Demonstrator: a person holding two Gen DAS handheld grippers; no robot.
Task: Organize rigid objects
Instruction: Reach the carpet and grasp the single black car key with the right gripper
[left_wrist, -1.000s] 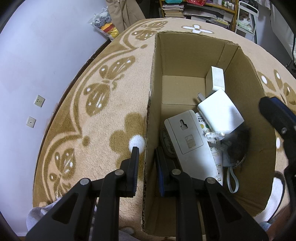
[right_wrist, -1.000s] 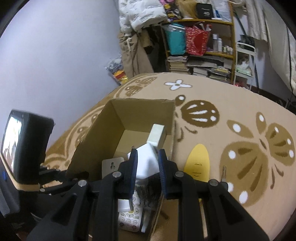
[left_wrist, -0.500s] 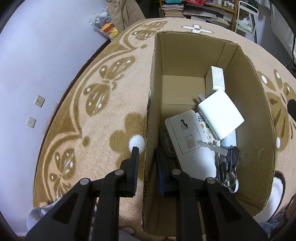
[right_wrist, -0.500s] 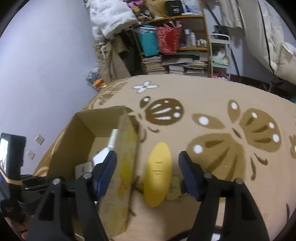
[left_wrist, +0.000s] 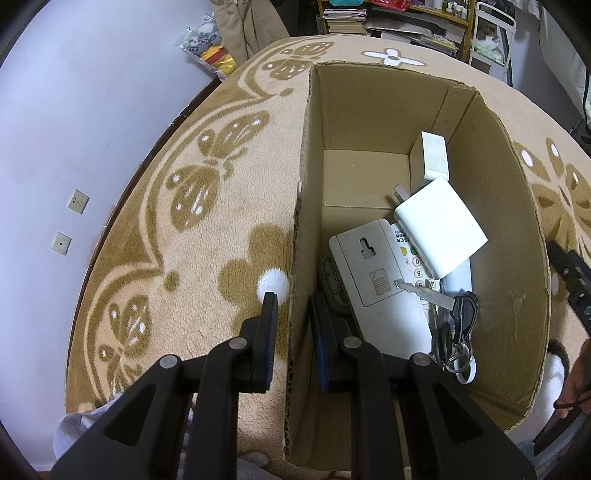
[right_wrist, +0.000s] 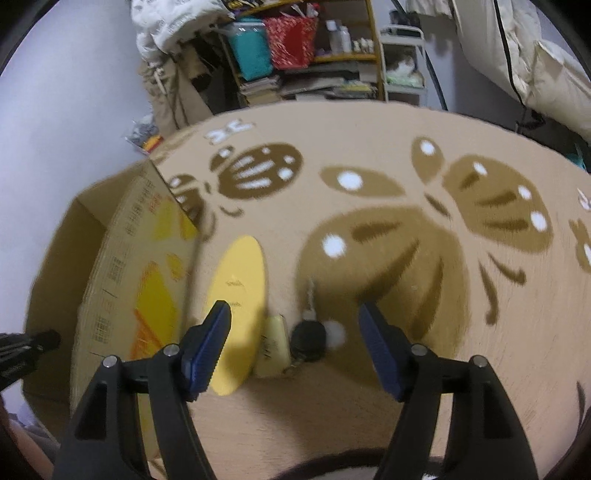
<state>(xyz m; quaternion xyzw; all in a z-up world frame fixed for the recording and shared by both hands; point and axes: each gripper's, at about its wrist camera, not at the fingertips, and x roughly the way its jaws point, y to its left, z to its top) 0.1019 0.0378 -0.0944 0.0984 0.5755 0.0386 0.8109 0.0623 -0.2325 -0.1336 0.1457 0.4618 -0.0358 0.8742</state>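
It was a lived-in home: a butterfly-patterned carpet (right_wrist: 369, 184), a cluttered bookshelf (right_wrist: 314, 70) at 12 o'clock, bedding (right_wrist: 546, 74) at 2 o'clock.

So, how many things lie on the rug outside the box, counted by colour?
Yellow: 1, the oval piece
Pale yellow: 1, the small flat piece
Black: 1, the key fob
Total: 3, all beside the cardboard box

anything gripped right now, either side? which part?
Left gripper is clamped on the cardboard box, on its left side wall near the top edge. Right gripper is open and empty above the rug.
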